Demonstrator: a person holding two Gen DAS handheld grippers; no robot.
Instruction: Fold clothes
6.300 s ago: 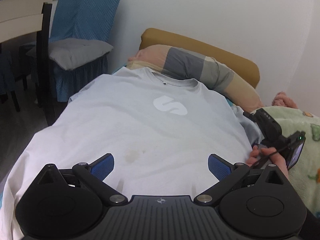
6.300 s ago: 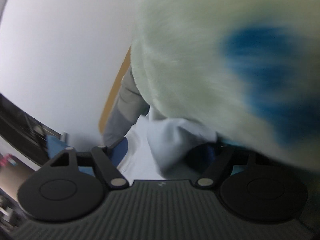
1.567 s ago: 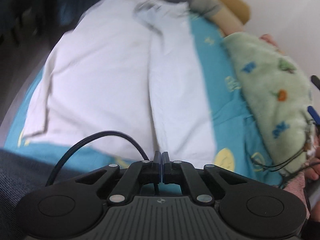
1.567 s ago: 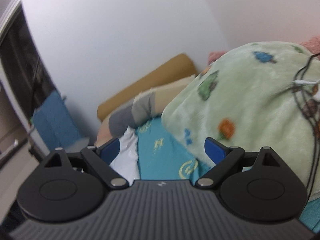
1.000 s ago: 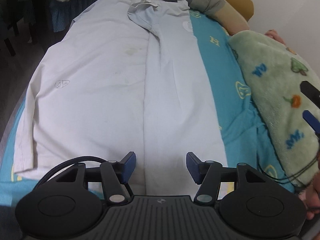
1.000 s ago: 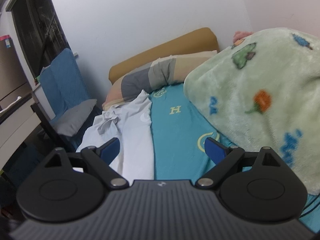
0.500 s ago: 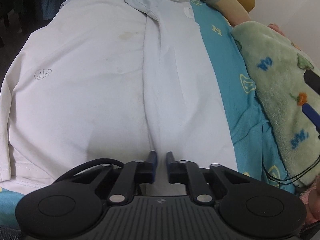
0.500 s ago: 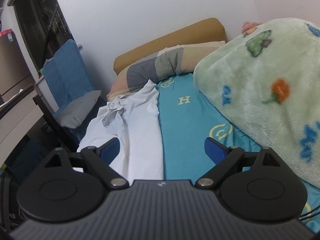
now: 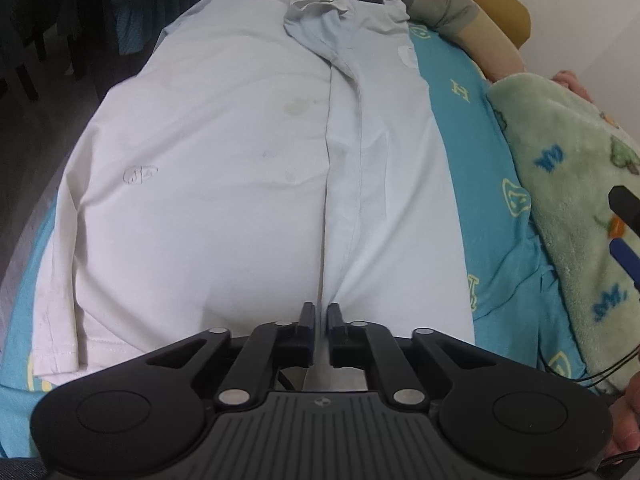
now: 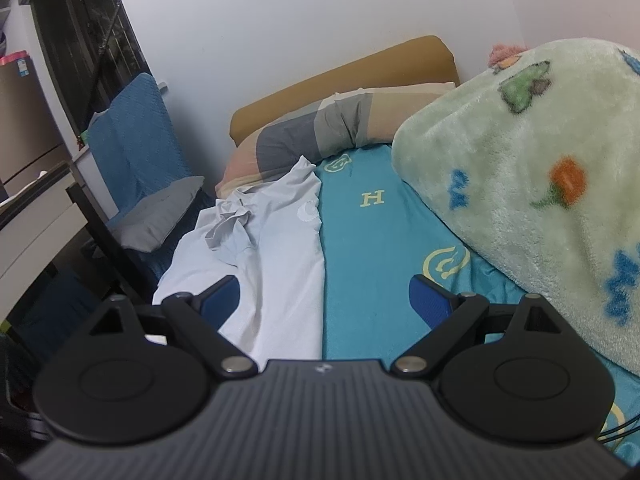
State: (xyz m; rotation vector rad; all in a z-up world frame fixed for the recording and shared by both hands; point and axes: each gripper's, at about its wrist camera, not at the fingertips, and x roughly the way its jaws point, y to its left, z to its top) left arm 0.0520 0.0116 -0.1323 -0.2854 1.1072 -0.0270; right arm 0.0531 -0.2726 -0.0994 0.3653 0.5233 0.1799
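Observation:
A white T-shirt [image 9: 224, 184] lies on the teal bed sheet [image 9: 476, 160], its right side folded over the middle along a lengthwise edge. A crumpled sleeve [image 9: 316, 2] sits near the collar. My left gripper [image 9: 319, 322] is shut on the shirt's hem at the near end of that folded edge. In the right wrist view the shirt [image 10: 280, 240] lies left of the sheet [image 10: 380, 248]. My right gripper [image 10: 325, 300] is open and empty, held above the shirt's right edge. Its blue pad also shows at the right of the left wrist view [image 9: 626, 258].
A green fleece blanket [image 10: 532, 184] is piled on the right of the bed. A striped pillow [image 10: 320, 132] and tan headboard [image 10: 340, 80] are at the far end. A chair with a blue cover [image 10: 136, 152] stands left of the bed.
My left gripper opened, moved in over the shirt's hem at the fold edge and closed on it. The right gripper drifted slightly lower and stayed open.

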